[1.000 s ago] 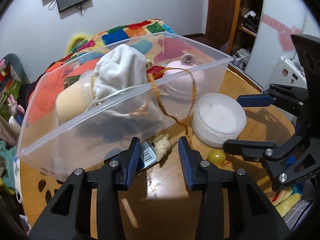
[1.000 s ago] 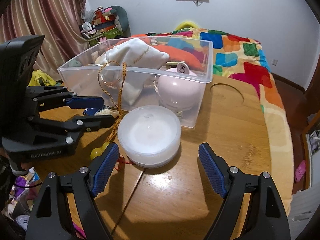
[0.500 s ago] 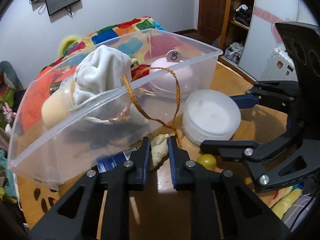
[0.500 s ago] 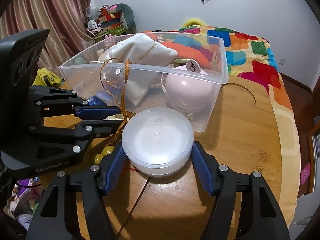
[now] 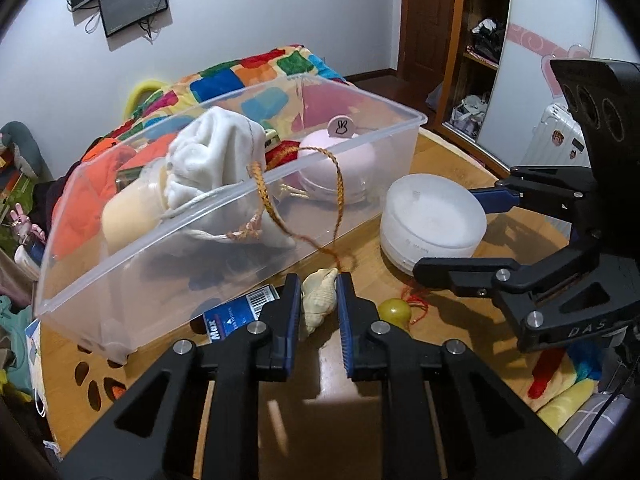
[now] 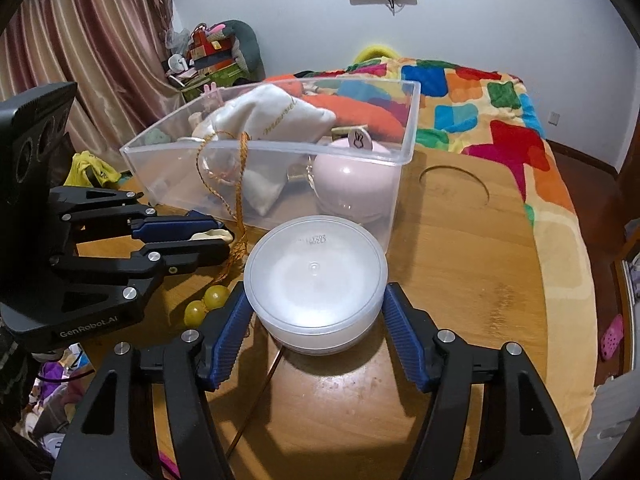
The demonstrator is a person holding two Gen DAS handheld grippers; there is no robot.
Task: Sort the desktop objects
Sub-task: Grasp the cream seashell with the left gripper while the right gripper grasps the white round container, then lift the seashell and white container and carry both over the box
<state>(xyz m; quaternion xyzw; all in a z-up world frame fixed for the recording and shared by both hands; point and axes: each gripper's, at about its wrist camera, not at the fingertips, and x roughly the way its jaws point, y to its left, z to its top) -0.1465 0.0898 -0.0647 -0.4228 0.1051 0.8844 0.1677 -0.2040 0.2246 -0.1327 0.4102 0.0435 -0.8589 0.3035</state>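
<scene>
My left gripper (image 5: pixel 319 312) is shut on a cream seashell (image 5: pixel 318 300) lifted just in front of the clear plastic bin (image 5: pixel 224 216). It also shows in the right wrist view (image 6: pixel 208 236), where the shell (image 6: pixel 212 234) peeks out between its fingers. My right gripper (image 6: pixel 316 332) is shut on a round white lidded container (image 6: pixel 316 284), which stands on the wooden table (image 6: pixel 460 280). The bin holds a white drawstring pouch (image 5: pixel 216 160) and a pink round case (image 5: pixel 340 168). A braided orange cord (image 5: pixel 340 208) hangs over the bin's wall.
Yellow beads (image 6: pixel 208 304) on a red string lie on the table between the grippers. A blue packet (image 5: pixel 236 312) lies by the bin's front wall. A bed with a coloured quilt (image 6: pixel 480 108) stands behind the table. The table's right edge is close.
My left gripper closed on the seashell and raised it slightly. My right gripper moved forward and closed on the white container.
</scene>
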